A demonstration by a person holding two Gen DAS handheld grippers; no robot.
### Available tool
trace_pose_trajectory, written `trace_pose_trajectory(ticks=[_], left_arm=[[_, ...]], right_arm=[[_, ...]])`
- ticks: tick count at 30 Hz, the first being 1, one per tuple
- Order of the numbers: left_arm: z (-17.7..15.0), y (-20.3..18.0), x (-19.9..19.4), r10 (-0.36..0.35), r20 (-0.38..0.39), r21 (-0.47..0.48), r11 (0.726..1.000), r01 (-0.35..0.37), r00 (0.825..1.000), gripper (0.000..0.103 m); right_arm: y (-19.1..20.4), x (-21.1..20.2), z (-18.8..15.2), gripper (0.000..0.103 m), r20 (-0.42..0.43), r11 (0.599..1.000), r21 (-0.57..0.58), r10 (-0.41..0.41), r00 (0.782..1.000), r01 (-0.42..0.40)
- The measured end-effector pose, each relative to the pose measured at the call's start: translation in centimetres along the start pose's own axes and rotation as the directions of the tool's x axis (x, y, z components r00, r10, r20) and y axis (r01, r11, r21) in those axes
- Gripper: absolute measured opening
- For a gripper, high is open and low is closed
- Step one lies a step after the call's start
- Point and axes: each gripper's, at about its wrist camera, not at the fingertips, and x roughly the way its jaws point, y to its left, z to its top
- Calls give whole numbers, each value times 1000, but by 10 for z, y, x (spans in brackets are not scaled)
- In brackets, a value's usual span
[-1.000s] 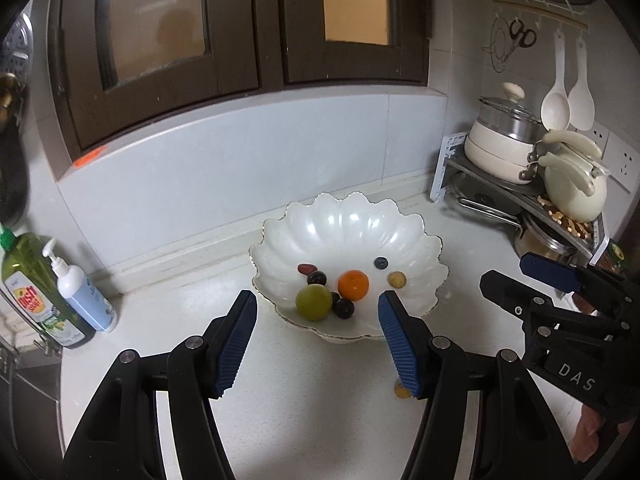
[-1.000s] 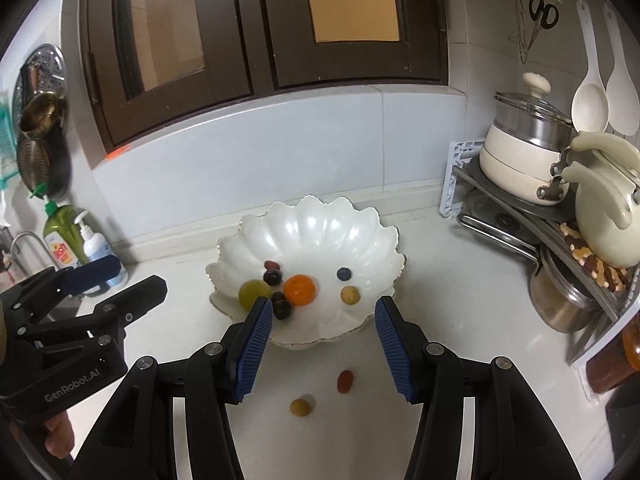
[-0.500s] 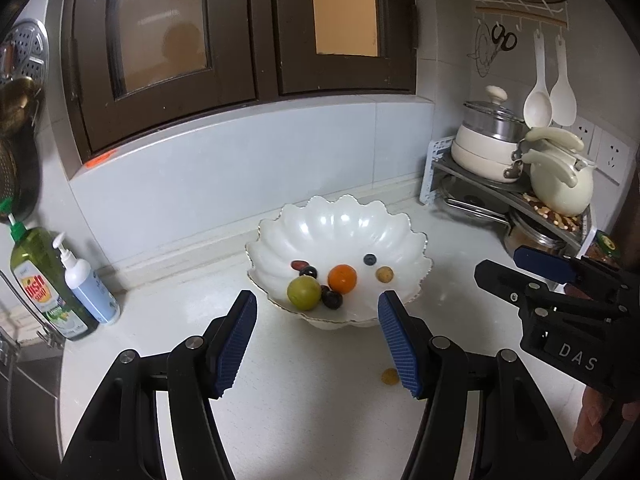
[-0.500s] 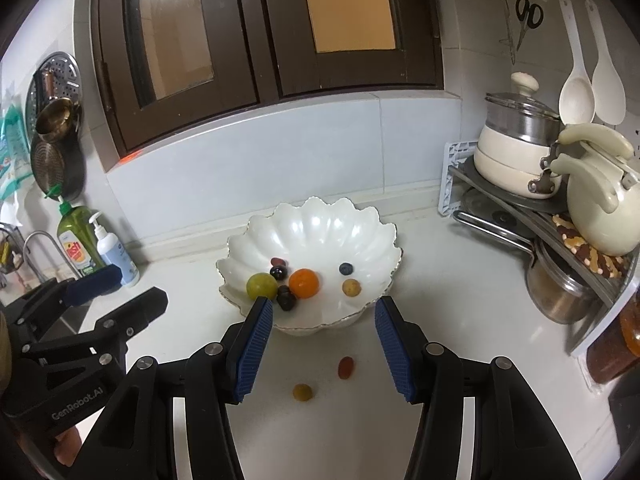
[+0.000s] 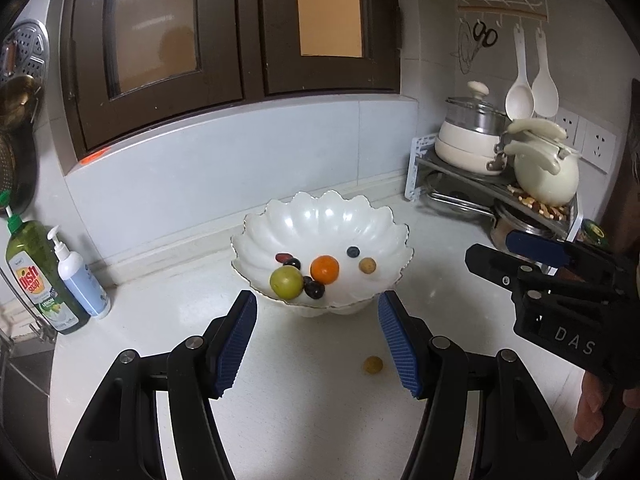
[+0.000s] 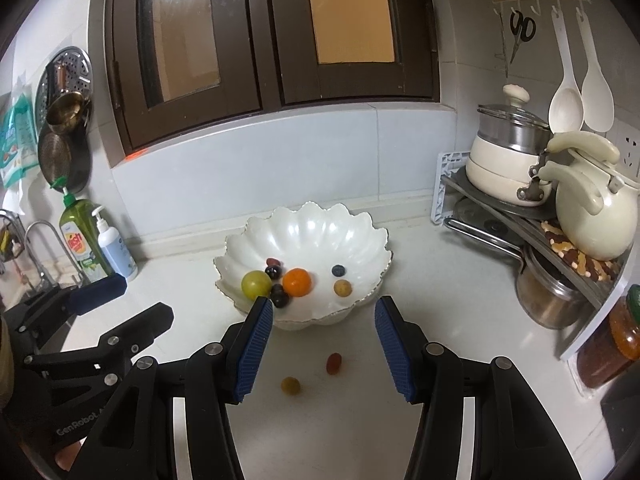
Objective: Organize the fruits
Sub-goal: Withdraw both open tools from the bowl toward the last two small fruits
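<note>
Left wrist view: left gripper point(image 5: 316, 336) jaws parted, nothing between, aimed at scalloped white bowl point(image 5: 360, 216) holding green fruit point(image 5: 286, 282), orange point(image 5: 325, 269) and small dark pieces; one yellow fruit point(image 5: 373, 365) loose on counter point(image 5: 304, 400), near right pad

Right wrist view: right gripper point(image 6: 323, 347) likewise parted, empty; red fruit point(image 6: 333, 363) and the yellow one on the counter below its jaws, near side of the bowl; probably next pickups

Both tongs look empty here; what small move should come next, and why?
Probably lower the right tongs onto the small red fruit. It and a small yellow fruit lie on the counter outside the white bowl, right between those open jaws.
</note>
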Motion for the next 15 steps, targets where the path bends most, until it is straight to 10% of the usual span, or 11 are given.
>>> trace_pose_trajectory(ticks=[15], left_arm=[[-38, -16, 30, 22, -16, 20, 1000, -21, 1000, 62]], right_arm=[[-9, 35, -30, 55, -57, 1000, -29, 1, 998, -3]])
